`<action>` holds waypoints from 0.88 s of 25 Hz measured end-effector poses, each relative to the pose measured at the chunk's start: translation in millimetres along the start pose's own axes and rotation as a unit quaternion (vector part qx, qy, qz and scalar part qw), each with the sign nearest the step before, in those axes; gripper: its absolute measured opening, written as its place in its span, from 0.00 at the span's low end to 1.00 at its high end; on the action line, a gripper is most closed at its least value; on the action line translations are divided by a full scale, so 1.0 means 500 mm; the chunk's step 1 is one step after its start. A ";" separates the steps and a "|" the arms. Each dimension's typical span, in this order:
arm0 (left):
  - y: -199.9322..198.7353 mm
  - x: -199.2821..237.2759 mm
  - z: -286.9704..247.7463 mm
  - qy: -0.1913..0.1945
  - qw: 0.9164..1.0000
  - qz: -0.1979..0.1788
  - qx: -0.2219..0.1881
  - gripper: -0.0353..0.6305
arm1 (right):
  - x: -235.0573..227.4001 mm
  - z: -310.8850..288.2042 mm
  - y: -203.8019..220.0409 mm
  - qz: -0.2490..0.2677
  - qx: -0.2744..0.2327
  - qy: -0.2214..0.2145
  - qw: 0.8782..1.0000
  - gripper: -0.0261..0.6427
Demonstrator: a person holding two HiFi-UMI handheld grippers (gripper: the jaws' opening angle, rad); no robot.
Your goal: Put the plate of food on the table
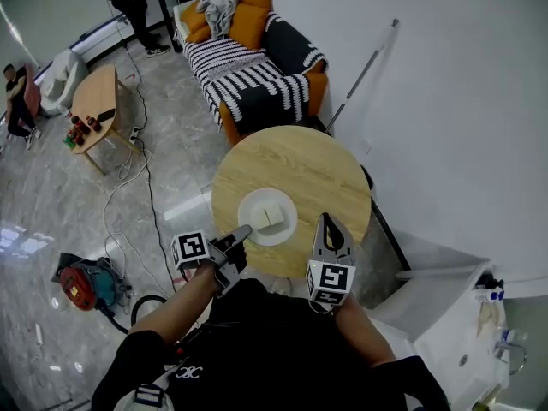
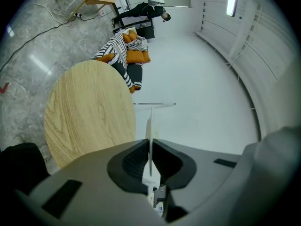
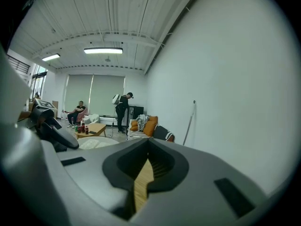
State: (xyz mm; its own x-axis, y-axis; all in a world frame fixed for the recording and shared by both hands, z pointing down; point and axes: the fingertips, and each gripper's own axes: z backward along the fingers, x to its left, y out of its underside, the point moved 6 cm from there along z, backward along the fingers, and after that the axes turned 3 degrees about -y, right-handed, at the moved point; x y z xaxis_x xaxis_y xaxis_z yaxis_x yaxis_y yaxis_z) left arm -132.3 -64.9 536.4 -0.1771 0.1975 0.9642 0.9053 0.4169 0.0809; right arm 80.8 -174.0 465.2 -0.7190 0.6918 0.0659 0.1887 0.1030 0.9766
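Observation:
A white plate (image 1: 267, 217) with two pale squares of food (image 1: 271, 216) is at the near side of the round wooden table (image 1: 300, 161). My left gripper (image 1: 244, 230) is shut on the plate's near-left rim. In the left gripper view the plate (image 2: 150, 126) shows edge-on as a thin white line between the pads of the left gripper (image 2: 150, 147). I cannot tell whether the plate rests on the wood or hangs just above it. My right gripper (image 1: 326, 220) is shut and holds nothing, over the table just right of the plate. In the right gripper view the plate (image 3: 96, 142) lies to the left of the right gripper (image 3: 147, 158).
A striped sofa with orange cushions (image 1: 253, 58) stands beyond the table. A low wooden coffee table (image 1: 94, 101) with bottles is far left, cables and a red machine (image 1: 81, 285) lie on the floor. A white cabinet (image 1: 454, 315) is at right. A person sits far left, another stands behind.

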 end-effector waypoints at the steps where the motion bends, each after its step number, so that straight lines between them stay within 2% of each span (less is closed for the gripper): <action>1: -0.003 0.001 -0.001 -0.003 1.000 -0.003 0.003 0.09 | 0.003 -0.002 0.001 0.001 0.002 0.000 1.000 0.05; 12: -0.072 0.018 -0.044 -0.001 0.998 -0.012 0.065 0.09 | 0.025 -0.042 -0.010 -0.005 0.016 0.045 0.999 0.05; 22: -0.135 0.060 -0.087 -0.009 0.996 -0.001 0.090 0.09 | 0.025 -0.048 -0.031 0.010 0.006 0.081 0.997 0.05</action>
State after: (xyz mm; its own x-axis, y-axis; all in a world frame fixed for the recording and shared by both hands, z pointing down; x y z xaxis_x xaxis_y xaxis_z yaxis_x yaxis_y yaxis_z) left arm -182.0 -126.0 571.0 -0.1868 0.2129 0.9591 0.8211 0.5698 0.0335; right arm 53.1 -184.0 455.9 -0.8136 0.5691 0.1194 0.2120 0.0992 0.9722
